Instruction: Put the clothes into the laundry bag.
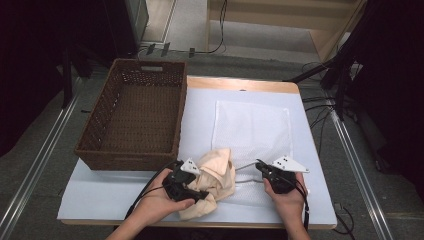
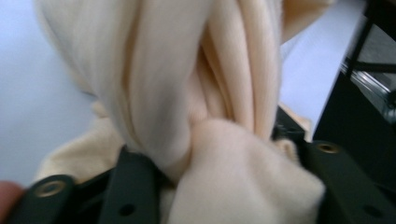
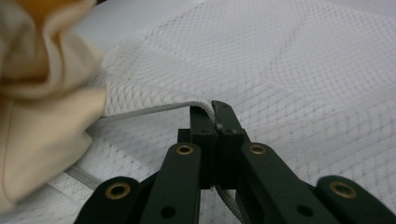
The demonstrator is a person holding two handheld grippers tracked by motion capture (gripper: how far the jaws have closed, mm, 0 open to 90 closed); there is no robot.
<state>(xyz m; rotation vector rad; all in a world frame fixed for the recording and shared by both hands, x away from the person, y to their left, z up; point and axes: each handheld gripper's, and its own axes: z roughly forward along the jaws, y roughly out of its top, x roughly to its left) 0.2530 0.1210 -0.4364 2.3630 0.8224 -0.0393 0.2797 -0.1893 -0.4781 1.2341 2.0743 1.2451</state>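
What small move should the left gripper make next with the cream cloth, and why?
Probably push the cream cloth deeper under the lifted edge of the mesh laundry bag. The right gripper pinches that edge up, and the left gripper has cloth bunched at the opening.

Recording lab; tripod legs (image 1: 320, 70), floor cables (image 1: 320, 107).

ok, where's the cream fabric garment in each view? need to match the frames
High view: the crumpled cream fabric garment lies at bottom centre, left of the white mesh laundry bag.
Left gripper view: it takes up the middle, bunched between the left tool jaws.
Right gripper view: at the left edge, beside the bag.
Shared landmark: the pale table surface.
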